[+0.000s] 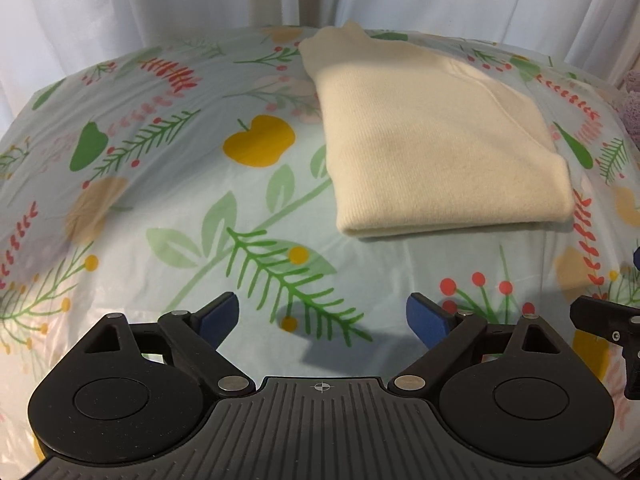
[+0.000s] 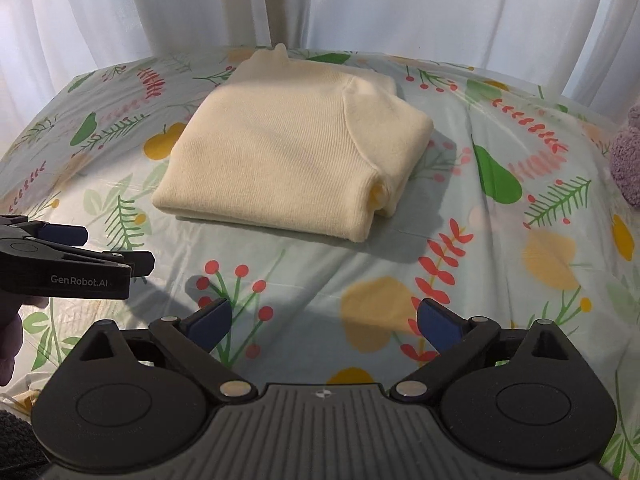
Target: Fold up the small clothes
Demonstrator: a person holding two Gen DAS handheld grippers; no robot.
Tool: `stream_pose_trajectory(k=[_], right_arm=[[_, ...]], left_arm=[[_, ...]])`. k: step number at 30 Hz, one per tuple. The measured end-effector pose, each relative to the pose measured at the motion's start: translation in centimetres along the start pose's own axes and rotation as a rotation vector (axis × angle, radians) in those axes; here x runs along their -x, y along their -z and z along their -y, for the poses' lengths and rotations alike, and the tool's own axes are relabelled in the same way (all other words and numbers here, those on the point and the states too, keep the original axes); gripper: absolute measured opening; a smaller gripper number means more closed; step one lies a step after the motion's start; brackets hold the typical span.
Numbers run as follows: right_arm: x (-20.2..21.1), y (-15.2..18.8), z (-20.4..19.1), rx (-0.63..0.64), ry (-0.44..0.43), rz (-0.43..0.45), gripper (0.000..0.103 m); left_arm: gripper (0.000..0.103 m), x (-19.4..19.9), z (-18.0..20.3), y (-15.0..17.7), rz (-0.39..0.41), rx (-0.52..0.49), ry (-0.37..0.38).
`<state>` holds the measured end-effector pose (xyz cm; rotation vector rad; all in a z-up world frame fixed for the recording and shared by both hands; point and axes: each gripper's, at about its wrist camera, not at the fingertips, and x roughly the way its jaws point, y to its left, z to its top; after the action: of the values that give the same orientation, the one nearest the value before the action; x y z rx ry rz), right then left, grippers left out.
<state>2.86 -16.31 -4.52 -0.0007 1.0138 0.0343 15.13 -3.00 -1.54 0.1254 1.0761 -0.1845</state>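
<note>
Garment: cream sweater (image 2: 288,152) folded into a compact stack, centre of frame on the floral cloth (image 2: 500,264); folding looks complete
Left gripper (image 1: 322,318): spread wide, grasping nothing; low in frame, clear of the stack
Right gripper (image 2: 325,322): released, empty; held apart, likely to leave the fold undisturbed
Edge: purple fuzzy item (image 2: 628,156), right side

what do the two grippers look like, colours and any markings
Both the left gripper and the right gripper are matte black plastic with blue finger pads, silver pivot pins, a ribbed centre plate and round side discs. White "GenRobot.AI" lettering shows on the left one's side.
</note>
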Motion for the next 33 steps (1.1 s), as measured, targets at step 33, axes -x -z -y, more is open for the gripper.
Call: stream_pose_trajectory(k=[33], right_arm=[[0.1, -2.8, 0.0, -0.118, 0.130, -0.107, 0.099]], left_arm=[[0.101, 1.9, 1.2, -1.8, -0.012, -0.003, 0.019]])
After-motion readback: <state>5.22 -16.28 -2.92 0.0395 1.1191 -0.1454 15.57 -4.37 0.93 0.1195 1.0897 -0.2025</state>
